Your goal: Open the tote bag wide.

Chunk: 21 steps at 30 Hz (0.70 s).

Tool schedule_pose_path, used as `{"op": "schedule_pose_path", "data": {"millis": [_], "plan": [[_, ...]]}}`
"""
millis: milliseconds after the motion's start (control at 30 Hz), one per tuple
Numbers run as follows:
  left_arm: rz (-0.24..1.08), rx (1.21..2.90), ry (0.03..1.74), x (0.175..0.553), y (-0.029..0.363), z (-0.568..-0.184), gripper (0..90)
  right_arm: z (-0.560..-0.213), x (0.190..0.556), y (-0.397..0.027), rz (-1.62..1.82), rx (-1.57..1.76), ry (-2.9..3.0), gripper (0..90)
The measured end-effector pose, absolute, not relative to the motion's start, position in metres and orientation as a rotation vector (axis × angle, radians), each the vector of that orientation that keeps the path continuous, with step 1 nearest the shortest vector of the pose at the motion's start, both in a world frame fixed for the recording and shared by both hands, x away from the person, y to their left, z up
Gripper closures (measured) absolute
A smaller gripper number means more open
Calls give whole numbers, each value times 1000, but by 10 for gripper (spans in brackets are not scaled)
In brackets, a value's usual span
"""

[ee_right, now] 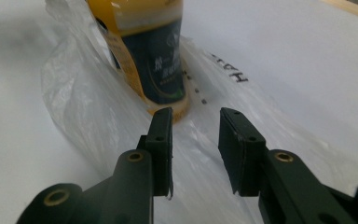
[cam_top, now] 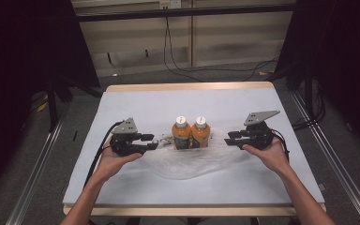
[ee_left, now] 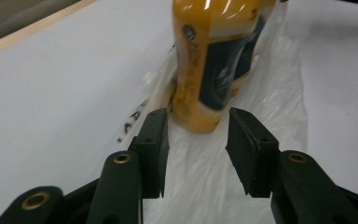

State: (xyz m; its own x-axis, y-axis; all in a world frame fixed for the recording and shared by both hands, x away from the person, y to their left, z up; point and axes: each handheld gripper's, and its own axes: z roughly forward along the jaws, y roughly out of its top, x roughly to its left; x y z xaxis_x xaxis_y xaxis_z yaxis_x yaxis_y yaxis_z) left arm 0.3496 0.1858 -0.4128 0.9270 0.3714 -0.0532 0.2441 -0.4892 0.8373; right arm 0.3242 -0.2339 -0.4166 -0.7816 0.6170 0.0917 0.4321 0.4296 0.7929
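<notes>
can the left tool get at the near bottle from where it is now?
Probably yes. The left tool is open and points straight at the bottle, with nothing solid between them. Thin clear plastic bag lies under and beside the bottle and could get pinched in the grip.

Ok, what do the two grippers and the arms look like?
Both the left gripper and the right gripper are black, with flat rectangular fingers, brass-coloured pivot rivets, a grey three-cornered top plate and a trailing black cable. Forearms are bare, no sleeves.
</notes>
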Motion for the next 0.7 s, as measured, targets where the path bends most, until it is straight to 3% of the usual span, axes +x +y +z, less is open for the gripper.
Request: {"op": "schedule_pose_path", "data": {"millis": [167,367,700], "plan": [[129,2088,383,342,164,-418,727,-412,331,-225,1307,897,2481,765],[101,2097,338,338,134,-431,816,-417,348,-204,1317,873,2536,873],[79,2071,321,344,101,-435,900,-423,372,-185,1270,885,2572,900]]}}
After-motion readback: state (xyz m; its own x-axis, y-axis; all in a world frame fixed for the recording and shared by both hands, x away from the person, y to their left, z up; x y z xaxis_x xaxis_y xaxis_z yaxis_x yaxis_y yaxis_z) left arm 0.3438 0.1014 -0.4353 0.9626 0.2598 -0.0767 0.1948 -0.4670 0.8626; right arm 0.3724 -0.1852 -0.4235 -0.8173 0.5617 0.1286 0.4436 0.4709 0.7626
